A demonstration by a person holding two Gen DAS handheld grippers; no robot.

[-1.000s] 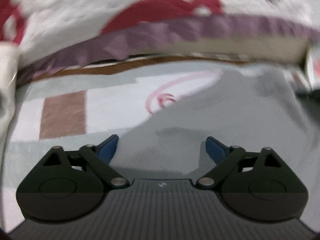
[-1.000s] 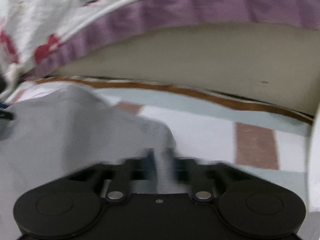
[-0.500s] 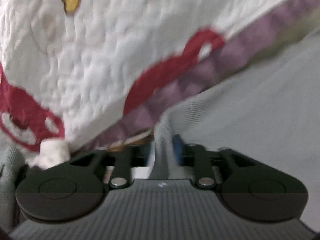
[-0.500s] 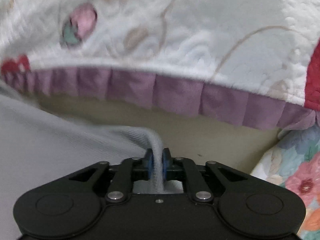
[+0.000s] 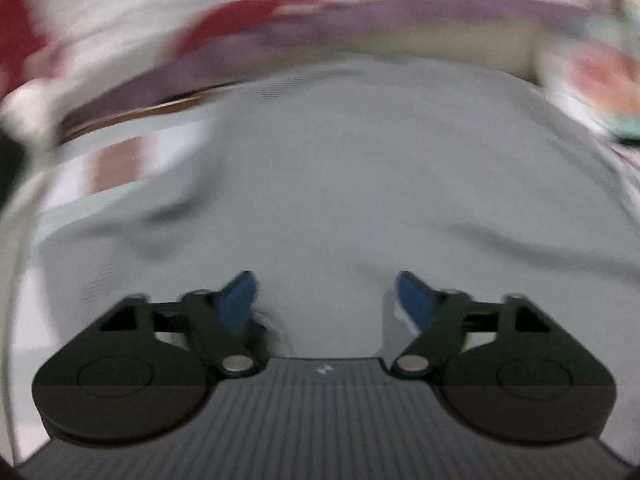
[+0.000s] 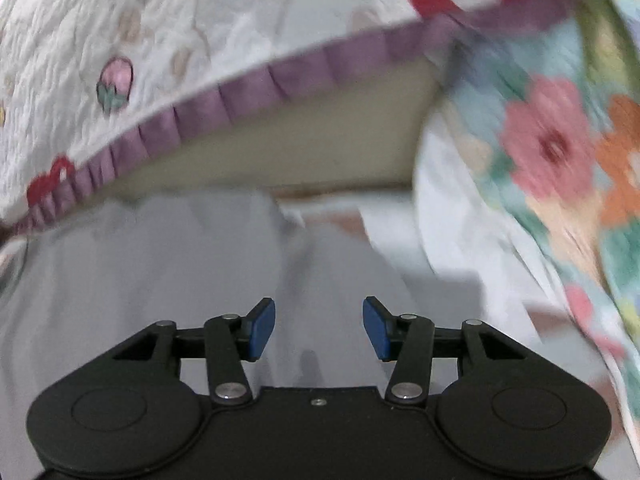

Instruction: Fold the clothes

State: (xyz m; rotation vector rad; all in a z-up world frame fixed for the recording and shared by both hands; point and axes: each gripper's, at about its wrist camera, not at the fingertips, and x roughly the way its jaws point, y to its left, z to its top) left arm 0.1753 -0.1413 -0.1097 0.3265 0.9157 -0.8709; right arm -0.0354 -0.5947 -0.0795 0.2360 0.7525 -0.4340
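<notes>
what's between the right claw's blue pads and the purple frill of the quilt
In the right wrist view, grey garment lies past the right claw, then a beige panel below the purple frill.

You had a plain grey garment (image 5: pixel 360 184) under blue pads (image 6: pixel 262 330), a white quilt (image 6: pixel 120 20) with red motifs and purple frill, and a floral cloth (image 6: pixel 560 152).
</notes>
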